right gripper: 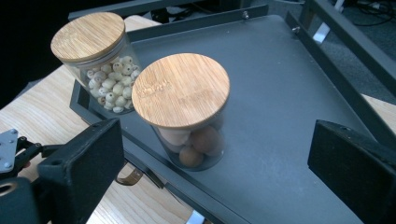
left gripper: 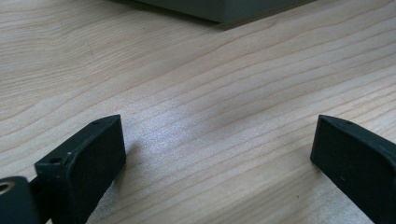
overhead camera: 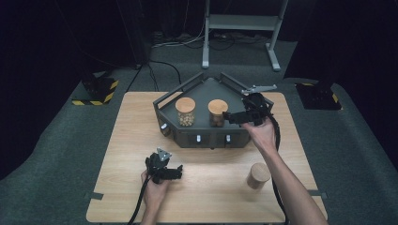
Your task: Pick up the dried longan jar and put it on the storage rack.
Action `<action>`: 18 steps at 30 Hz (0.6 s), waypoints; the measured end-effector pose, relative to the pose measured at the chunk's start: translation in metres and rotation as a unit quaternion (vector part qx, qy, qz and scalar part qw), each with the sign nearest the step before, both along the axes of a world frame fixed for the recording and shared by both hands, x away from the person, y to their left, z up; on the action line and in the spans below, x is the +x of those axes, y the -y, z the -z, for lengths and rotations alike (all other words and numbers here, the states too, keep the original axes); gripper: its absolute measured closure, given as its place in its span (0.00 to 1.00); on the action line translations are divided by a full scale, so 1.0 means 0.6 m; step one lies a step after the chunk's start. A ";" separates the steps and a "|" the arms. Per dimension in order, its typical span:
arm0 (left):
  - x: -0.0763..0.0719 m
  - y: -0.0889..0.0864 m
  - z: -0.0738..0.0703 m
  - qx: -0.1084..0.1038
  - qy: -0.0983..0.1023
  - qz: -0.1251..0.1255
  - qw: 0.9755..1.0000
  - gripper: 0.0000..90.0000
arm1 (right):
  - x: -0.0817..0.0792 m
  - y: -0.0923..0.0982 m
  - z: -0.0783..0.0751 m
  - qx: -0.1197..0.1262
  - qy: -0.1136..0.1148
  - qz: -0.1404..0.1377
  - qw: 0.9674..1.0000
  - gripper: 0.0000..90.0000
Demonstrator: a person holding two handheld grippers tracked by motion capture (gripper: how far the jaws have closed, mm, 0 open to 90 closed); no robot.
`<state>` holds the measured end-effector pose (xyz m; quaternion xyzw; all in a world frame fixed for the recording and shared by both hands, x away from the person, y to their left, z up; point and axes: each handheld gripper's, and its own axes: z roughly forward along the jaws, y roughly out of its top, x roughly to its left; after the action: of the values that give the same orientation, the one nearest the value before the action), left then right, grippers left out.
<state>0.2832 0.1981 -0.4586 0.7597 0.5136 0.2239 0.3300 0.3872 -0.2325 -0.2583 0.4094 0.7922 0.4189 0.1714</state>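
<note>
We are holding the right hand-held gripper [overhead camera: 234, 117] over the right part of the dark grey metal tray with raised rails [overhead camera: 199, 91], its jaws standing wide apart with nothing between the pads. In the right gripper view the glass jar with a round bamboo lid and brown balls inside [right gripper: 187, 112] is standing upright on the tray floor just ahead of the jaws, apart from both pads. Just beside it, nearer the tray's corner, the glass jar with a bamboo lid that is filled with small pale beads [right gripper: 100, 65] is standing upright too; the two jars are looking very close, and we cannot tell whether they are touching. In the high view both are sitting side by side in the tray, the bead jar on the left. We are resting the left hand-held gripper [overhead camera: 177, 171] low over the light wooden worktop [overhead camera: 131, 154], well apart from the tray; its jaws are also spread wide, framing bare wood grain in the left gripper view. A plain wooden cylinder [overhead camera: 258, 176] is standing upright on the worktop near the right forearm, in front of the tray.
</note>
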 end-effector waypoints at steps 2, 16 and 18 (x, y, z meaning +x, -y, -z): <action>0.000 0.000 0.000 -0.001 0.000 0.000 1.000 0.04 | -0.003 0.004 0.000 0.002 0.002 0.001 1.000 0.04; 0.000 0.000 0.000 -0.001 0.000 0.000 1.000 0.04 | -0.032 0.032 0.009 0.012 0.022 0.003 1.000 0.03; 0.000 0.000 0.000 0.000 0.000 0.000 1.000 0.04 | -0.033 0.034 0.010 0.012 0.022 0.001 1.000 0.02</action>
<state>0.2832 0.1980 -0.4587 0.7594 0.5138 0.2240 0.3304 0.3672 -0.2530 -0.2641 0.4033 0.7825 0.4370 0.1845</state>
